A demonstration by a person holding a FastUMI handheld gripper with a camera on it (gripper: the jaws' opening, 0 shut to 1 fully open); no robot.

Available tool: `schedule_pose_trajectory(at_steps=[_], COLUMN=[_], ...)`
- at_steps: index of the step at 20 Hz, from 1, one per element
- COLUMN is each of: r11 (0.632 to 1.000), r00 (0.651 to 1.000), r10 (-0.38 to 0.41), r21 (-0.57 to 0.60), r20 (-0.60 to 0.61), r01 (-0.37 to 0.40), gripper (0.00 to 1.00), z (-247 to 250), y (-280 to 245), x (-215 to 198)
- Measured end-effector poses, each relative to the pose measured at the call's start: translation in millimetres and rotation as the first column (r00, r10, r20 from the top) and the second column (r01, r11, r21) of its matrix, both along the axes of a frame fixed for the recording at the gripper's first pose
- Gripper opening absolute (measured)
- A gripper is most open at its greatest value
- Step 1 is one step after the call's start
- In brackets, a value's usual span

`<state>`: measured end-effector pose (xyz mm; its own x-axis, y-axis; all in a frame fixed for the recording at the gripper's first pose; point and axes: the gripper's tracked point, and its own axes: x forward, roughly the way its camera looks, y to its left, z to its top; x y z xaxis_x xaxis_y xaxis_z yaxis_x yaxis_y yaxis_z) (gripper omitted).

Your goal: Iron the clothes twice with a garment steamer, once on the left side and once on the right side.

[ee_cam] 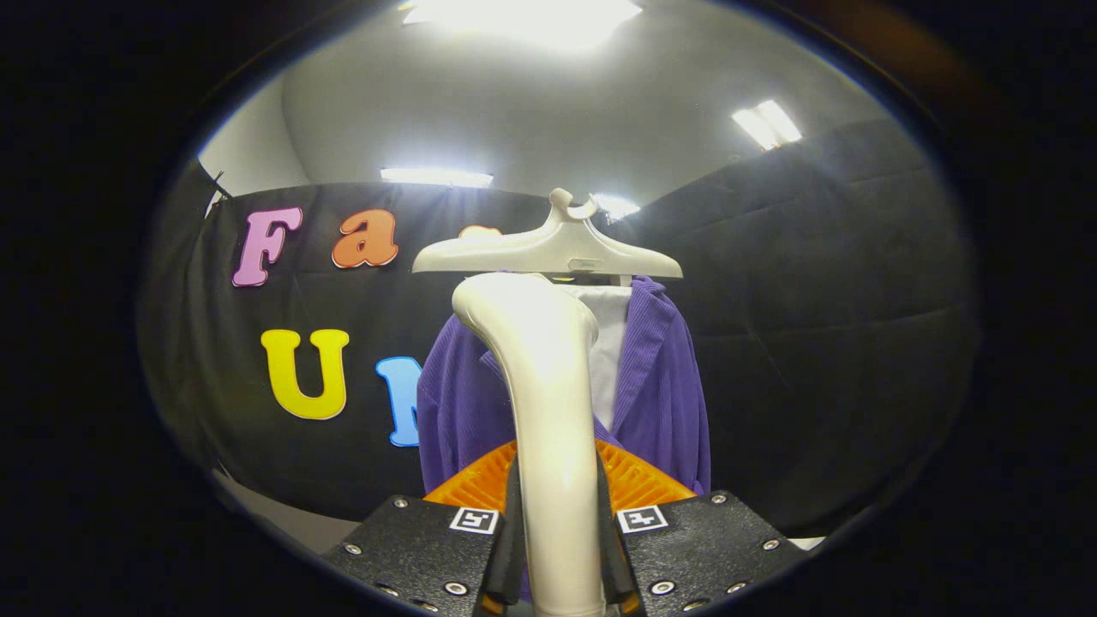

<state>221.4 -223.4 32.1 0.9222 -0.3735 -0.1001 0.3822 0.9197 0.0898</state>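
Observation:
A cream garment steamer handle (548, 411) rises straight up between my fingers, and my gripper (559, 548) is shut on it low down. Its rounded head curves toward a purple corduroy jacket (660, 394) hanging just beyond, with a white shirt (610, 343) showing at the open collar. The jacket hangs from a cream hanger (548, 248) on a stand. The steamer head sits in front of the jacket's left half, near the collar; whether it touches the cloth I cannot tell. The handle hides the jacket's middle.
The black cloth wall (814, 326) closes in behind and to the right of the jacket. A strip of pale floor (283, 518) shows low on the left. Ceiling lights (767, 124) glare overhead.

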Motion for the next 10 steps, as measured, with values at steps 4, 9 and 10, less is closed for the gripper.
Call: schedule_pose_trajectory(at_steps=[4, 9, 10], r11=[0.999, 0.996, 0.997], r00=[0.999, 0.997, 0.997], r10=[0.027, 0.040, 0.035], r21=[-0.042, -0.071, -0.068], r20=[-0.033, -0.065, -0.072], r01=[-0.029, -0.044, -0.039], gripper=[0.36, 0.36, 0.36], z=[-21, -50, -58], y=[2, 5, 3], x=[22, 27, 26])
